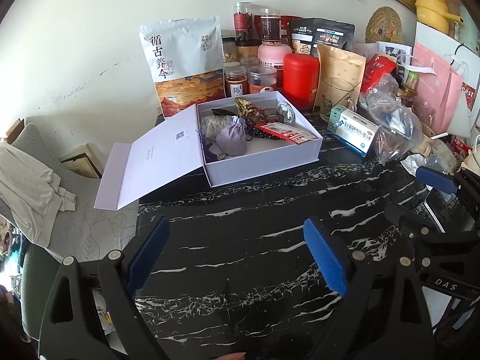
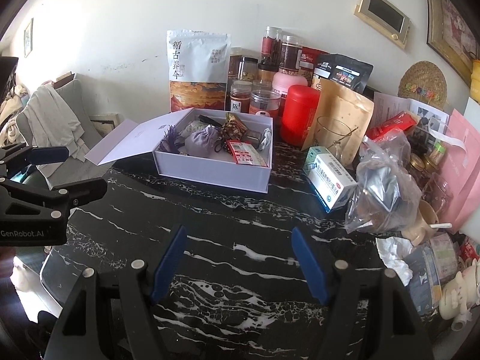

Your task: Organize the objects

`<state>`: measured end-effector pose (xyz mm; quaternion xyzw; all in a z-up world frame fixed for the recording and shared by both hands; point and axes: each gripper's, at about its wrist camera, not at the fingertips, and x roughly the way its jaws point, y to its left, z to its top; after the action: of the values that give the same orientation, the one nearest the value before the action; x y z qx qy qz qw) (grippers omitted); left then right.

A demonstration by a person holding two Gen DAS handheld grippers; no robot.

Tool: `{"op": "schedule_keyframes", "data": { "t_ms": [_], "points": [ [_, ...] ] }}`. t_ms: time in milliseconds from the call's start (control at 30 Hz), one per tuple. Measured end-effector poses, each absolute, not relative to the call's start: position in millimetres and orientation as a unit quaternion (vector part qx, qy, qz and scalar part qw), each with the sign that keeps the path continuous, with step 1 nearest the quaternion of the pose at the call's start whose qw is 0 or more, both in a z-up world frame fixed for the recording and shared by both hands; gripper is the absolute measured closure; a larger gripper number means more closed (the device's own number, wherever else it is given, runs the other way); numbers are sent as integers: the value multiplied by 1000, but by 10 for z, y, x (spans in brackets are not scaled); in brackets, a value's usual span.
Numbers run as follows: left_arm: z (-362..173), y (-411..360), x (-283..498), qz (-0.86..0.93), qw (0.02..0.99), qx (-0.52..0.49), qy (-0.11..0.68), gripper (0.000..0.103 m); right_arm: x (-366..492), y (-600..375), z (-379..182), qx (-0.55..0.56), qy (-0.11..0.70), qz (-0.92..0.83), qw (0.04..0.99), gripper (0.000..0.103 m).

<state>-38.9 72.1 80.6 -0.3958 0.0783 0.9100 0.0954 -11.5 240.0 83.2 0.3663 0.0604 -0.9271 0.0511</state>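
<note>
Left hand-held gripper [image 1: 237, 258]: jaws spread wide, nothing between the blue pads, hovering over bare black marble table [image 1: 255, 210].
Right hand-held gripper [image 2: 240, 264]: also wide apart and empty, above the same table; it shows at the right edge of the left wrist view [image 1: 435, 180].
White box [image 1: 264, 162]: straight ahead of both hand-held grippers, well apart from them, standing on the table with its lid [image 1: 150, 159] flapped out to the left over the table's edge.
Box contents: a lilac drawstring pouch [image 1: 232, 139] near the left side, a red-and-white sachet [image 1: 285, 132] towards the right, a coiled white cable [image 1: 286, 109] in the far right corner, a gold patterned packet [image 1: 249, 108] at the back.
Medicine carton [image 1: 351, 130]: lying just right of the box, not touching it.
Clear plastic bag [image 1: 393, 126]: crumpled, right beside the carton, crowding the right side of the table.
Behind the box: a tall white pouch [image 1: 186, 63] against the wall, a red canister [image 1: 300, 78], a tan stand-up pouch [image 1: 342, 69], a glass mug [image 1: 337, 99], several jars [image 1: 235, 84].
Path: open table between the hand-held grippers and the near wall of the box.
Left of the table: a chair with grey cloth [image 1: 27, 186] draped on it.
</note>
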Motion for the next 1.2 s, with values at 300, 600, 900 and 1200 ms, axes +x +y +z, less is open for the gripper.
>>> {"op": "schedule_keyframes", "data": {
  "t_ms": [300,600,900,1200],
  "points": [
    [779,726,-412,908,97,-401,78,13,-126,2380,814,369,63,-926,53,30],
    [755,743,-431,903,105,-410,81,13,-142,2374,798,372,63,-925,55,30],
    [735,729,-461,900,105,-415,81,13,-174,2371,739,380,66,-921,60,30],
    [686,702,-509,897,101,-424,70,13,-213,2382,709,385,67,-918,61,30]
  ]
}}
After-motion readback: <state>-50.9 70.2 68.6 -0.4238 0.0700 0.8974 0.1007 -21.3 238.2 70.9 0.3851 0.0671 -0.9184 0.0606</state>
